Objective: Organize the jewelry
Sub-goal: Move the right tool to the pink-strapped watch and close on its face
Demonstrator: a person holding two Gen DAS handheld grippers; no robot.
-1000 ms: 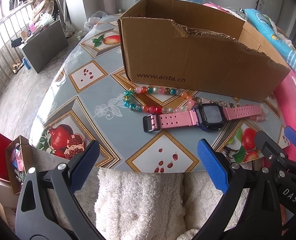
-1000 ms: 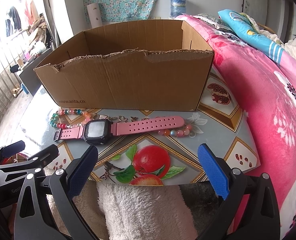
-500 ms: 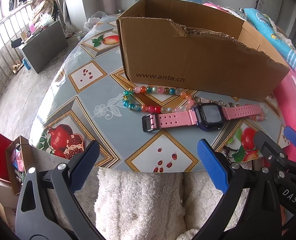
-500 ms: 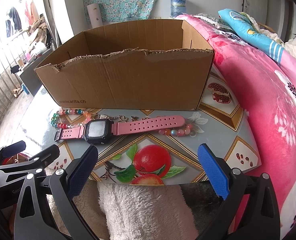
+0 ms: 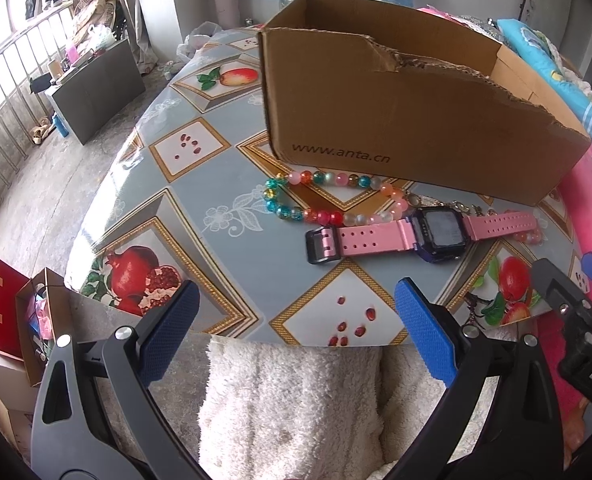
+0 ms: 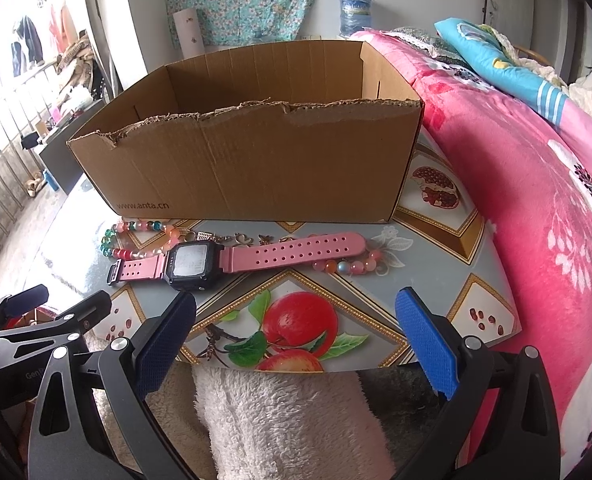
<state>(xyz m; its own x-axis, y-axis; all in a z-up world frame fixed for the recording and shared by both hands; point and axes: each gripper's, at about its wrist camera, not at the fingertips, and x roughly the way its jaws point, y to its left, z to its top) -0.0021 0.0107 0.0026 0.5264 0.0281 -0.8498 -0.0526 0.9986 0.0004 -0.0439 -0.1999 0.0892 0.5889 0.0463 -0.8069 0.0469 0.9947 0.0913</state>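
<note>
A pink-strapped digital watch [image 5: 436, 234] [image 6: 200, 260] lies flat on the table in front of an open cardboard box [image 5: 396, 120] [image 6: 256, 160]. A multicoloured bead bracelet [image 5: 316, 200] [image 6: 136, 240] lies left of the watch, partly under its strap. A thin charm chain [image 6: 240, 238] lies between watch and box. A second bead bracelet [image 6: 348, 266] peeks out under the strap's right end. My left gripper [image 5: 296, 320] is open and empty at the table's near edge. My right gripper [image 6: 296, 328] is open and empty, to the right of the left one.
The round table [image 5: 216, 168] has a fruit-patterned cloth. A pink floral quilt [image 6: 536, 200] on a bed rises at its right. A white fluffy cover [image 5: 288, 400] lies below the near edge. A red bag [image 5: 4, 312] stands on the floor at left.
Both grippers have moved slightly forward toward the table. Nothing on the table has moved.
</note>
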